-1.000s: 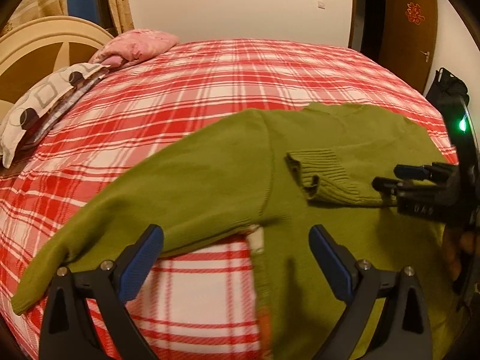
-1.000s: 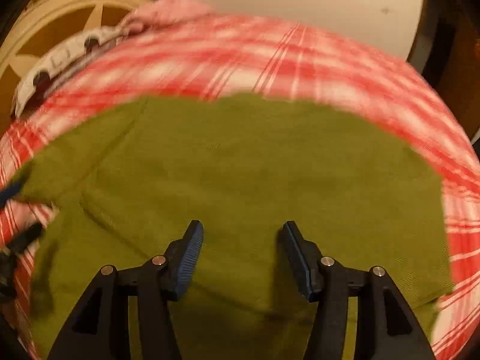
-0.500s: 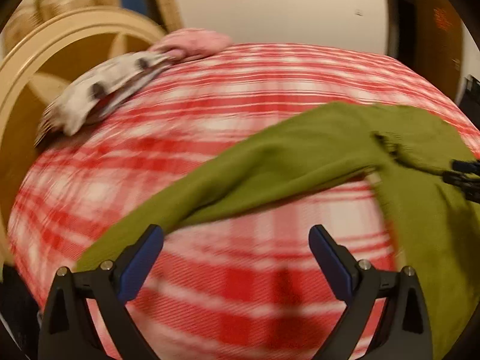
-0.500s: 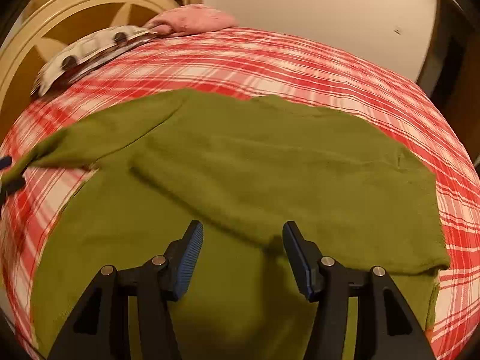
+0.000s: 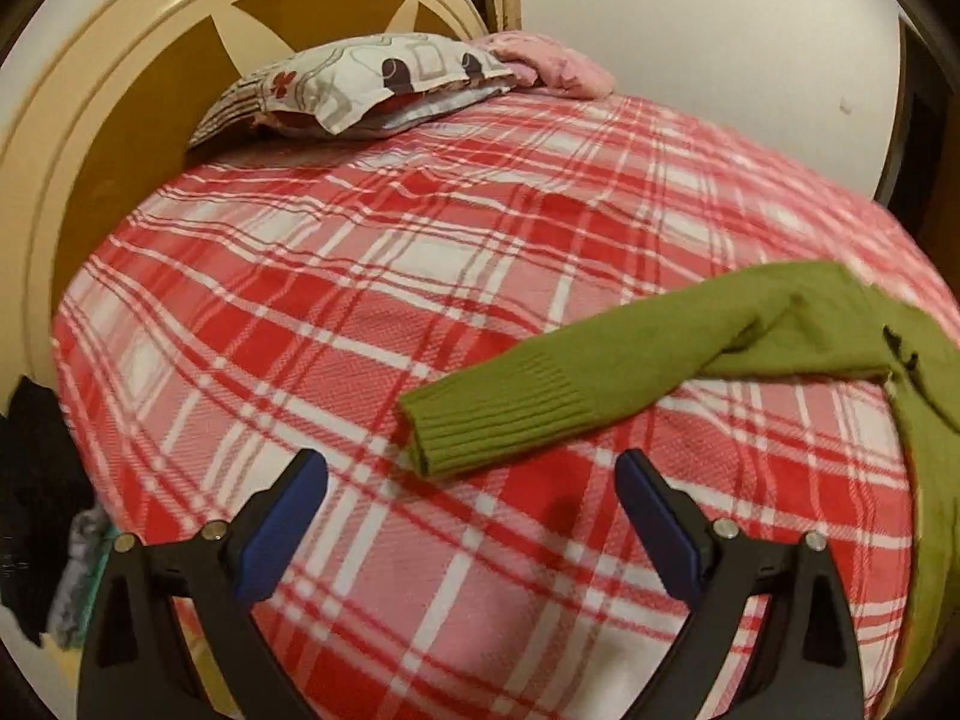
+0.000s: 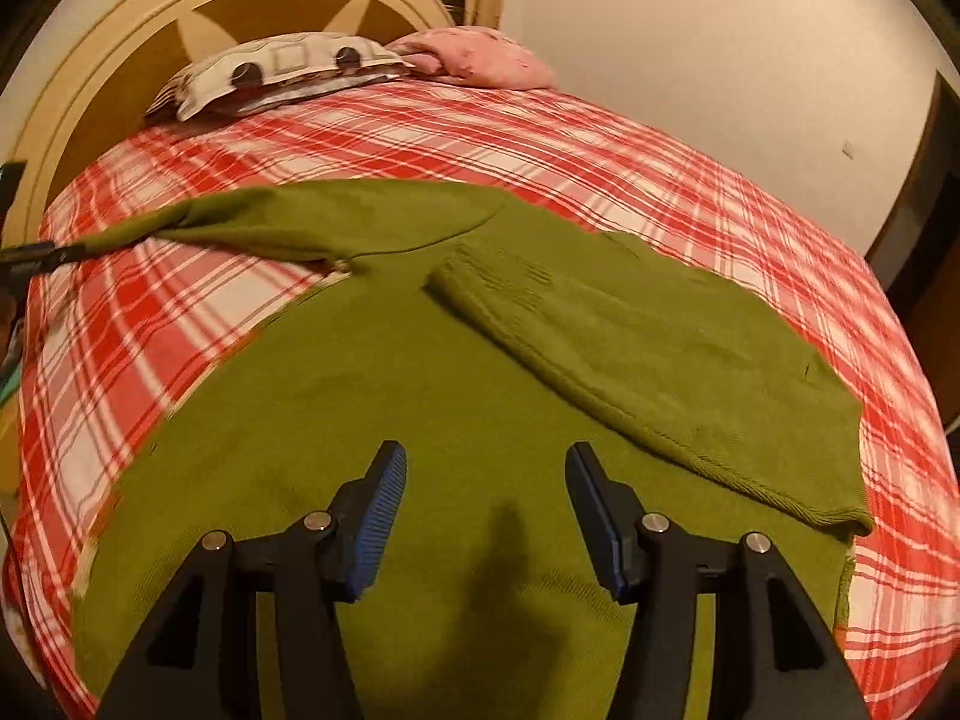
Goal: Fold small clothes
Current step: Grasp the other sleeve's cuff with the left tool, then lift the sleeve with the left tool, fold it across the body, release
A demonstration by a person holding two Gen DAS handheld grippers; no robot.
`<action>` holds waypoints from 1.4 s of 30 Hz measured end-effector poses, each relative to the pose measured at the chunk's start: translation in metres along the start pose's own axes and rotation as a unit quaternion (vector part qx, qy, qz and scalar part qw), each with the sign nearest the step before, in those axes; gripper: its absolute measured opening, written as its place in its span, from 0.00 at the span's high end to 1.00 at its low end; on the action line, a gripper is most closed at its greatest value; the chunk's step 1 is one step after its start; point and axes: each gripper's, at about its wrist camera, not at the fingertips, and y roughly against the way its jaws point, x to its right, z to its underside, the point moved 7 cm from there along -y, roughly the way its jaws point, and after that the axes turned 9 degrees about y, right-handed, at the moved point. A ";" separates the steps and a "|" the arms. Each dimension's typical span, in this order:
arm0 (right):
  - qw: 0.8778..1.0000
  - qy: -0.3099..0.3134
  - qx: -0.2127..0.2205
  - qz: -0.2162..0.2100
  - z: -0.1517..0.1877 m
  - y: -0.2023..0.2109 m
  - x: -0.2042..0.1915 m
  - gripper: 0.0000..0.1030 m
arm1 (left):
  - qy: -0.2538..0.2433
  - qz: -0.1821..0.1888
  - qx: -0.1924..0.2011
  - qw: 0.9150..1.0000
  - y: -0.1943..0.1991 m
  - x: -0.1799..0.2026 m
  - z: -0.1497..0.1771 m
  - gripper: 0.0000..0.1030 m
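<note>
Two grippers in view, both with jaws spread and nothing between them. Left gripper [image 5: 471, 516] sits low centre of its frame over the red plaid bedspread [image 5: 336, 300]; the ribbed cuff [image 5: 492, 420] of the green sweater's [image 6: 420, 396] sleeve lies just above it, running to the right edge. Right gripper [image 6: 486, 510] hovers over the sweater body, which fills the lower centre of its frame. Other sleeve [image 6: 630, 360] is folded across the body, right of centre. Pillow [image 5: 360, 84] and pink cloth [image 5: 552, 63] at the headboard [image 5: 108, 120], upper left.
</note>
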 end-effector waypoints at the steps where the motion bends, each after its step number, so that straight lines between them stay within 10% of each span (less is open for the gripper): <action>1: 1.000 0.004 0.000 0.000 0.001 0.001 -0.003 0.45 | 0.002 0.006 0.003 1.000 -0.002 0.000 -0.001 0.06; 8: 1.000 0.019 0.009 0.000 -0.001 0.008 -0.017 0.45 | 0.012 0.039 -0.014 0.999 -0.021 0.005 -0.004 0.38; 11: 1.000 0.019 0.009 -0.001 -0.001 0.007 -0.020 0.45 | 0.007 0.063 -0.011 0.998 -0.019 0.007 -0.007 0.86; 42: 0.999 -0.042 0.032 0.001 0.017 0.029 -0.002 0.45 | 0.070 0.298 0.025 0.952 0.100 0.105 -0.079 0.88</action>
